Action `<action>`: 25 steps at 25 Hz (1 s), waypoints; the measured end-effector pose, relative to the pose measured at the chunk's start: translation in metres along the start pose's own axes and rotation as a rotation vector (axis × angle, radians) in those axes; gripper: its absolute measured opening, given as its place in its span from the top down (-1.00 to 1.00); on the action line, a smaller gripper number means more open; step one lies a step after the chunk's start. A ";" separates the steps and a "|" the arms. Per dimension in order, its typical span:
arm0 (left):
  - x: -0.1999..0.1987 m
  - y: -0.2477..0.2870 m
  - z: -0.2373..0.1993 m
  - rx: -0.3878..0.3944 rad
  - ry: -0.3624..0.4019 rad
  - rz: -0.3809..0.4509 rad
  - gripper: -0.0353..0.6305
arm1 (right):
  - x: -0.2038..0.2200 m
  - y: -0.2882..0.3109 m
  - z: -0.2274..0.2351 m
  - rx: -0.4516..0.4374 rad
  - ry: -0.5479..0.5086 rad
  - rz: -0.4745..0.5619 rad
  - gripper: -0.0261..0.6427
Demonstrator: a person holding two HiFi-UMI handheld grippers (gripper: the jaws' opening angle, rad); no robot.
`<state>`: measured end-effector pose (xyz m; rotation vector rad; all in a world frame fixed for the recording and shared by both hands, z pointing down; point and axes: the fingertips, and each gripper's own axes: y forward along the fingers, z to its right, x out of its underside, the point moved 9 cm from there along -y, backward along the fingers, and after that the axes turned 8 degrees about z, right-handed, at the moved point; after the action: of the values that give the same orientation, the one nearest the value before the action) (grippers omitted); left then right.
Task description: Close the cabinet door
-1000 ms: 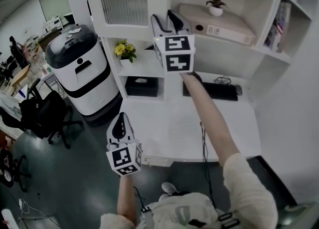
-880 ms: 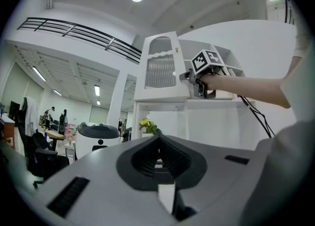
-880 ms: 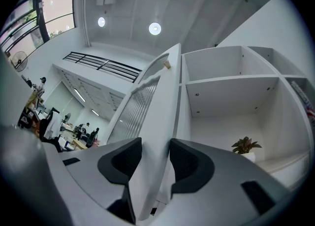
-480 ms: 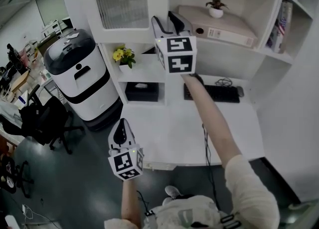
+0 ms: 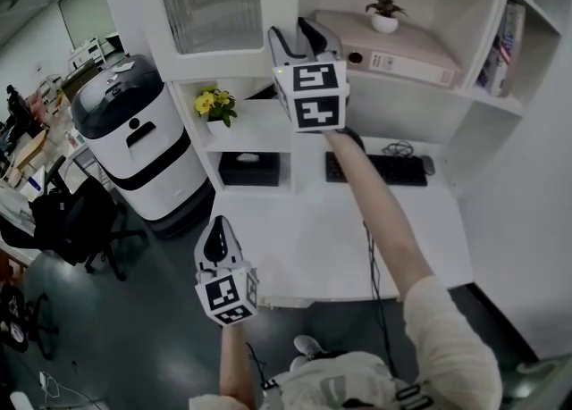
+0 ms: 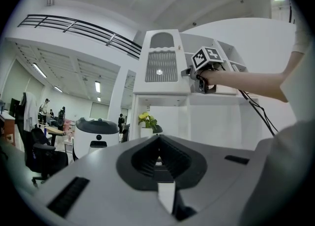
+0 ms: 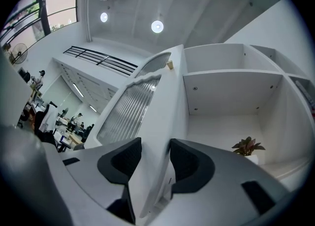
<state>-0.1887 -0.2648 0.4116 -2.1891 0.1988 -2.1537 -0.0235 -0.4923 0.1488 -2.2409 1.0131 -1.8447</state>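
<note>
Pinches the free edge of the cabinet door (image 5: 219,6), swung out left of the potted plant (image 5: 386,13), in the right hand-held gripper (image 5: 297,33), likely for leverage to swing it shut. Holds the left hand-held gripper (image 5: 214,231) low, pressed together, empty, clear of the door.

Open-plan office: black flat keyboard (image 5: 375,168) on white counter (image 5: 295,238), 3 o'clock; black swivel chair (image 5: 76,221), 9 o'clock; beige binder (image 5: 402,55), 1 o'clock.

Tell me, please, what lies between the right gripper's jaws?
The open cabinet door, its edge pinched by the right gripper; the right gripper view shows it.
</note>
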 end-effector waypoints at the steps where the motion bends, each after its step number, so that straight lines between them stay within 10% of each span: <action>1: 0.001 0.001 0.000 0.000 0.001 -0.002 0.88 | 0.000 0.001 0.000 -0.003 0.004 0.000 0.42; 25: -0.019 -0.004 0.008 0.011 0.011 0.042 0.88 | 0.006 0.013 0.006 0.003 0.005 -0.017 0.42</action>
<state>-0.1810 -0.2583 0.3930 -2.1475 0.2308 -2.1406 -0.0231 -0.5073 0.1462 -2.2515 0.9940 -1.8582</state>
